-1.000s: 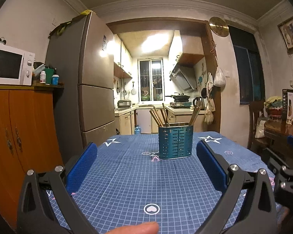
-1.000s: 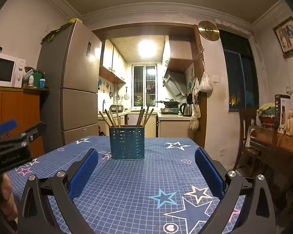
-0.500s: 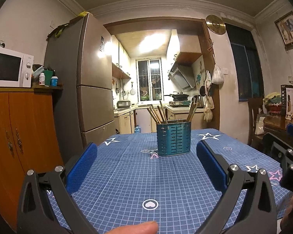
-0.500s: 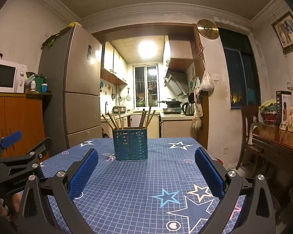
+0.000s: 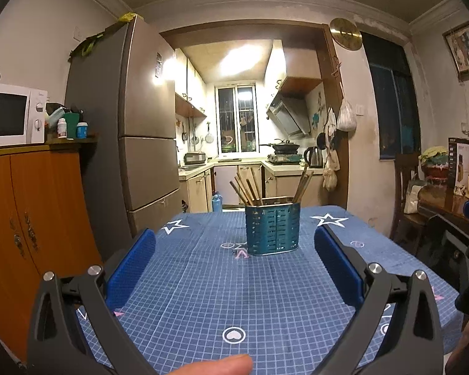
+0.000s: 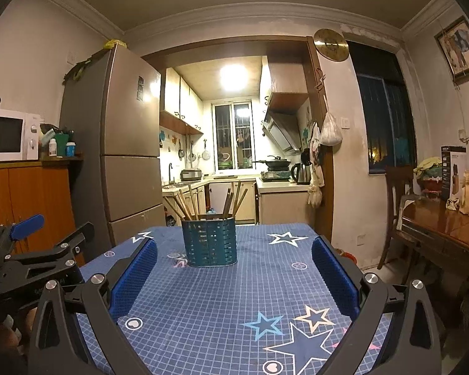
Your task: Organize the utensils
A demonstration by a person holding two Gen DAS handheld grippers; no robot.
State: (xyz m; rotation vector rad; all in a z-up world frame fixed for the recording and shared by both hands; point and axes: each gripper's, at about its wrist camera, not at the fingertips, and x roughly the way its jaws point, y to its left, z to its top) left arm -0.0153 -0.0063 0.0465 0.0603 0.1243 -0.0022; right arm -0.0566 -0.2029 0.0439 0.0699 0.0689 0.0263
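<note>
Teal perforated utensil holder (image 5: 272, 229) stands upright on the blue grid tablecloth (image 5: 222, 284), toward the far end of the table, wooden chopsticks (image 5: 246, 188) fanned out of its top in two clusters, left and right.

Left gripper (image 5: 234, 259): blue pads spread wide, nothing between them. Holder sits ahead of the tips, well apart, slightly right of the centreline. A fingertip (image 5: 217, 366) shows at the bottom edge of the left wrist view.

Right gripper (image 6: 234, 265): likewise spread wide and empty. Holder (image 6: 209, 241) is ahead and slightly left of centre, chopsticks (image 6: 184, 201) leaning out above the rim. The left gripper's body is seen side-on at the left margin of the right wrist view.

Cloth between both grippers and the holder is bare, printed with stars and small heart circles. Far table edge lies just behind the holder. Left of the table: an orange cabinet (image 5: 31, 218) carrying a microwave (image 5: 12, 114), then a tall fridge (image 5: 140, 131). Right: a dark wooden table (image 6: 444, 231) and chair (image 6: 397, 193), near the cloth's right edge. Kitchen doorway opens beyond.
</note>
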